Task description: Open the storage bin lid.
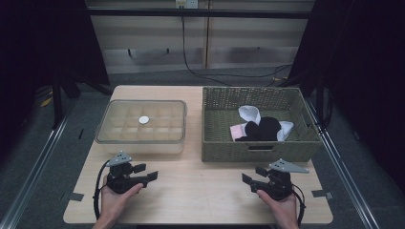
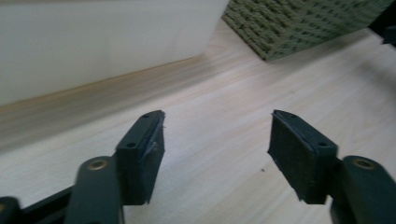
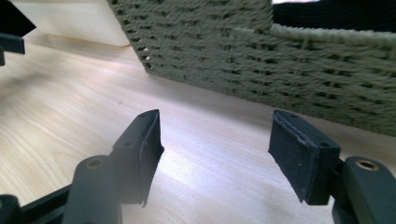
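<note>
Basket (image 1: 260,148) near wall hides lower part of the socks (image 1: 261,128); sock count unclear. Small white disc (image 1: 143,120) on box lid (image 1: 141,121) too small to identify.

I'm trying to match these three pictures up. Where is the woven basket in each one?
High view: the basket stands right of centre, with socks inside.
Left gripper view: its corner shows at the top right.
Right gripper view: its wall runs across the top, close ahead of the open jaws.
Shared landmark: the plastic box beside the basket, at the top left in both gripper views.
</note>
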The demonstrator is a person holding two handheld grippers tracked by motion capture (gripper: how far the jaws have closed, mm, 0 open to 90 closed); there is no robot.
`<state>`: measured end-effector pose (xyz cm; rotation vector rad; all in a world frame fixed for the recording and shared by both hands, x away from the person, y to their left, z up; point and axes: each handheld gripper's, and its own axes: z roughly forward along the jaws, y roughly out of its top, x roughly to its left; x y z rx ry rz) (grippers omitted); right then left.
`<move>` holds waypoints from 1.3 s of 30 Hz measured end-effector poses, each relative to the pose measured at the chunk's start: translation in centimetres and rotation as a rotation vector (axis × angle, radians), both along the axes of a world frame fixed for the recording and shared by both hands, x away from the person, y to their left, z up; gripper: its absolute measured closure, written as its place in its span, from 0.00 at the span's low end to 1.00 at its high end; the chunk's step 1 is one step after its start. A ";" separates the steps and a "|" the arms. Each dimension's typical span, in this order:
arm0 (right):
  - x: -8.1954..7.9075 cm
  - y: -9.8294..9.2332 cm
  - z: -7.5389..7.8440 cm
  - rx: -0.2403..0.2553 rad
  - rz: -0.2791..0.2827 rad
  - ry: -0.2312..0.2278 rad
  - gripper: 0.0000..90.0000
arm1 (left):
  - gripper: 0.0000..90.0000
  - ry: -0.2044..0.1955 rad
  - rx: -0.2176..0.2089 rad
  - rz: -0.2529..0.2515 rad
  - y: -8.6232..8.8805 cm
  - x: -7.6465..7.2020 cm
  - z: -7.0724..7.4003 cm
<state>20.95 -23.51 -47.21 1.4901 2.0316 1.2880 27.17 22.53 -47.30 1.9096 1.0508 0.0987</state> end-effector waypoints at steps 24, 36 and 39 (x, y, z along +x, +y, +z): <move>0.8 2.7 1.6 -0.050 0.081 0.010 0.39 | 0.49 -0.054 0.046 0.010 2.1 -0.6 1.3; 1.8 5.2 2.4 -0.029 0.174 0.043 0.41 | 0.55 -0.011 0.041 -0.029 0.9 0.0 2.0; 2.2 5.5 2.7 -0.019 0.178 0.048 0.42 | 0.52 -0.018 0.047 -0.044 0.9 -0.1 2.3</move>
